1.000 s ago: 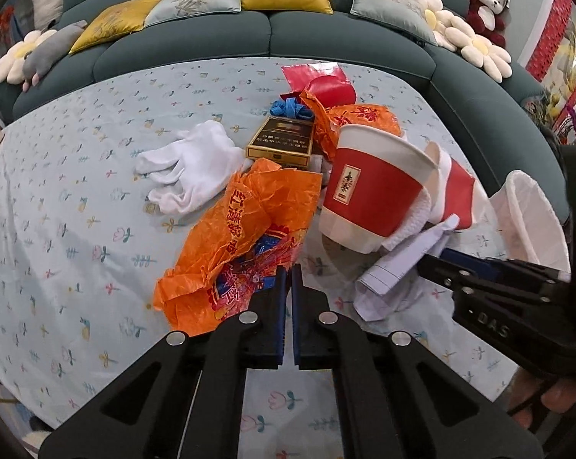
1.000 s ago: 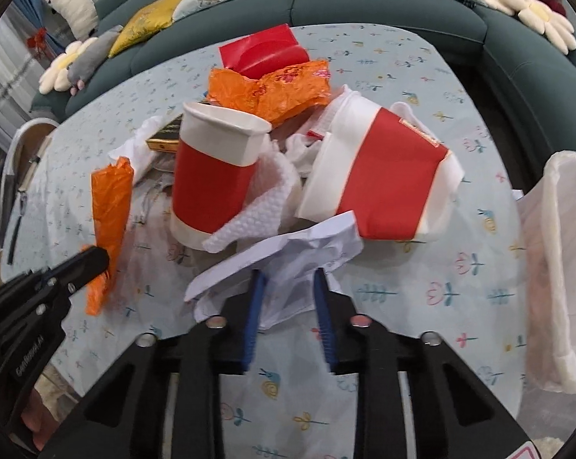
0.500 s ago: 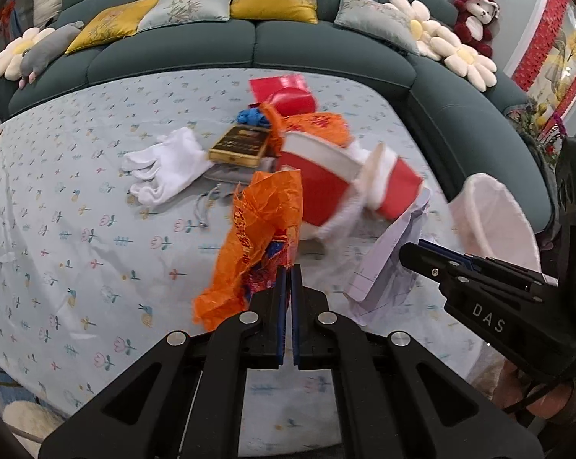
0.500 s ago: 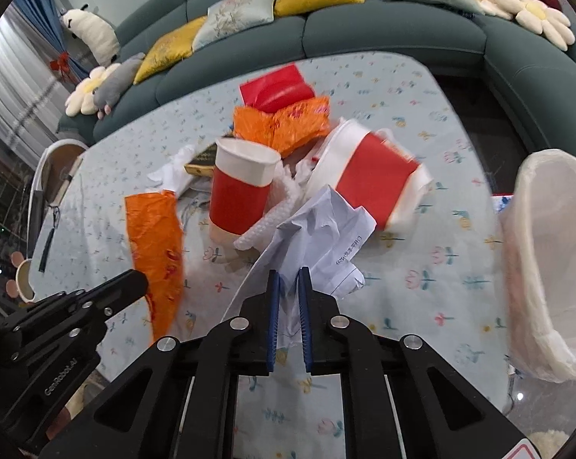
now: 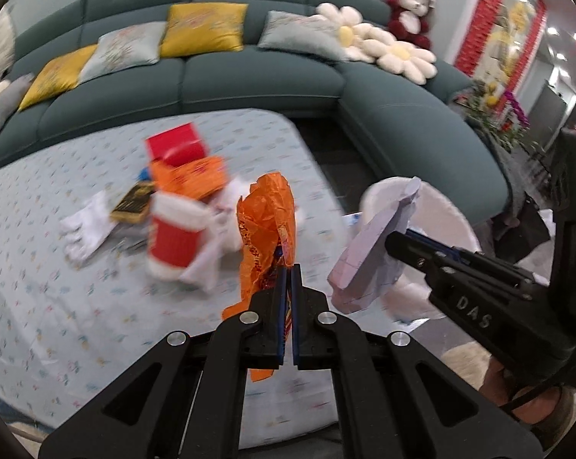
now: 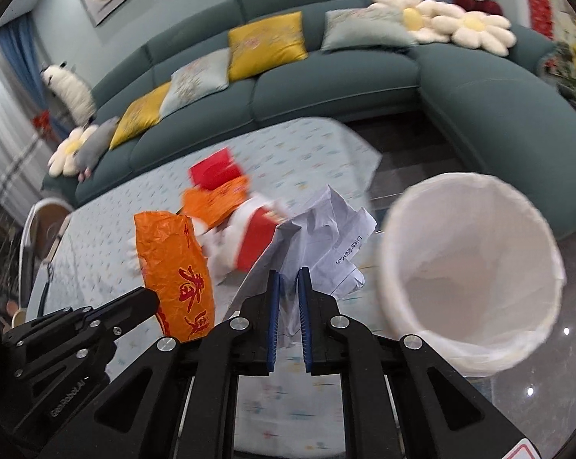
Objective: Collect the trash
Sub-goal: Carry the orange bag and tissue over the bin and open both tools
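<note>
Right wrist view: my right gripper (image 6: 288, 273) pinches crumpled paper (image 6: 328, 237) just left of the lined bin (image 6: 471, 275). Left gripper (image 5: 289, 269) clamps the orange wrapper (image 5: 266, 225), off the table; releasing early, I'd likely miss the rim.

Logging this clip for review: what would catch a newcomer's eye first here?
Both grippers hold trash in the air: the left gripper pinches an orange plastic bag, the right gripper a crumpled white paper. To the right stands the white-lined trash bin; red paper cups remain on the floral table.
</note>
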`<action>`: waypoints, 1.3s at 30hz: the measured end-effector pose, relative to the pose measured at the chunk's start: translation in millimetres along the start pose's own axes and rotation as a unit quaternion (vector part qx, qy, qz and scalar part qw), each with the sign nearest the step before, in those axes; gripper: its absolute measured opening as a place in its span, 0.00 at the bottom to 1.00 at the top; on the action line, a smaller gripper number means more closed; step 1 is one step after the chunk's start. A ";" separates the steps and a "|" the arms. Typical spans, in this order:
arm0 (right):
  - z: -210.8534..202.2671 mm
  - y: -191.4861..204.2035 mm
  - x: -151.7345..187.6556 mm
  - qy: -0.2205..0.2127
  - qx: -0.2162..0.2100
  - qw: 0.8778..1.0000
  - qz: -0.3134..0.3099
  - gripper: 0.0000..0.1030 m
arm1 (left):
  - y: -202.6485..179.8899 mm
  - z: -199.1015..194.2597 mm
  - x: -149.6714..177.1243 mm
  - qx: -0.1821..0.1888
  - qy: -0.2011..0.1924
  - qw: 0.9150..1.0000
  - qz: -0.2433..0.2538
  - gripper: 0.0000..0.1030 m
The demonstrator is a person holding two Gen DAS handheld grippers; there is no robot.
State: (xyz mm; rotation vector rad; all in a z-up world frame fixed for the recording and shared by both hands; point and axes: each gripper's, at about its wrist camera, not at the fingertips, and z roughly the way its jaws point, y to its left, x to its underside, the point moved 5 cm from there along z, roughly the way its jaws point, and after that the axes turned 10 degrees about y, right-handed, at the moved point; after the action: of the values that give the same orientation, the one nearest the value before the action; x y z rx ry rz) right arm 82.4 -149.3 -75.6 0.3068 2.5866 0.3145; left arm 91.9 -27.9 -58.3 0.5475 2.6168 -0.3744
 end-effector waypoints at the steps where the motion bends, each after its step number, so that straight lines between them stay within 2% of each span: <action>1: -3.2 -6.5 -1.1 -0.004 0.004 1.000 0.004 0.09 | -11.1 1.2 -4.6 0.005 -0.001 1.000 0.007 0.01; 8: -25.4 -71.7 -6.8 -0.032 0.036 0.998 0.043 0.09 | -68.2 15.1 -26.5 0.035 0.000 0.999 0.039 0.01; 15: -28.5 -127.5 -9.8 -0.042 0.066 0.994 0.078 0.10 | -119.2 42.7 -47.4 0.067 0.020 0.995 0.067 0.02; 19: -27.5 -150.0 -9.4 -0.042 0.074 0.992 0.095 0.10 | -142.6 56.5 -56.2 0.086 0.031 0.993 0.079 0.02; 24: -21.6 -165.5 -9.2 -0.038 0.079 0.990 0.107 0.10 | -159.6 71.7 -65.8 0.087 0.031 0.992 0.084 0.03; 25: -22.2 -167.0 -8.9 -0.038 0.080 0.990 0.108 0.10 | -161.6 74.0 -67.1 0.087 0.033 0.992 0.083 0.05; 26: -21.4 -170.4 -9.0 -0.038 0.081 0.990 0.108 0.10 | -161.8 76.5 -68.8 0.085 0.037 0.992 0.082 0.14; 29: -18.7 -172.6 -12.7 -0.040 0.086 0.989 0.111 0.12 | -156.8 78.4 -72.2 0.079 0.032 0.994 0.068 0.30; 31: -17.4 -173.1 -14.4 -0.040 0.087 0.989 0.111 0.15 | -151.5 78.1 -72.7 0.075 0.029 0.995 0.064 0.34; 35: -17.3 -171.5 -13.1 -0.043 0.088 0.989 0.113 0.31 | -139.9 75.8 -73.1 0.065 0.025 0.996 0.053 0.41; 39: -18.8 -164.3 -12.6 -0.044 0.088 0.989 0.111 0.34 | -128.4 70.9 -68.5 0.059 0.023 0.997 0.040 0.42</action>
State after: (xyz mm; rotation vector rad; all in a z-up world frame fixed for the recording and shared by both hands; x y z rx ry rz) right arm 57.7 -311.5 -99.8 0.6606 2.5001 0.1451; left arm 118.3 -187.4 -65.9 0.7068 2.6191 -0.4971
